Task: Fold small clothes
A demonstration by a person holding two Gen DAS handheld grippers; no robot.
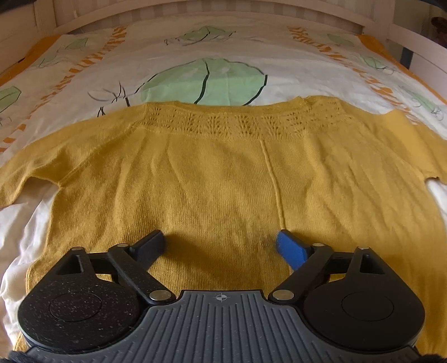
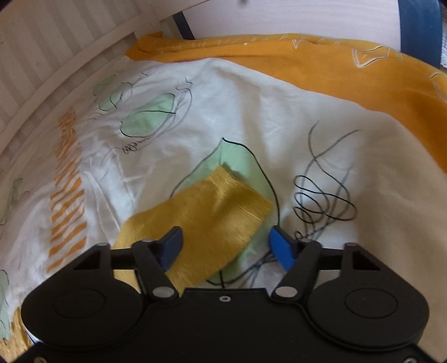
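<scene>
A mustard-yellow knitted sweater (image 1: 212, 178) lies flat on the bed, neckline at the far side, both sleeves spread out sideways. My left gripper (image 1: 220, 245) is open and empty, hovering over the sweater's lower middle. In the right wrist view, one yellow sleeve (image 2: 204, 220) lies on the bedcover with its cuff pointing away. My right gripper (image 2: 226, 245) is open and empty just above that sleeve, its left finger (image 2: 170, 245) over the fabric and its right finger (image 2: 282, 248) over the bedcover beside it.
The bedcover (image 1: 223, 61) is white with green leaf prints and orange stripes. A white slatted bed frame (image 1: 212, 11) runs along the far side. An orange blanket (image 2: 335, 69) lies bunched along the far right edge of the bed.
</scene>
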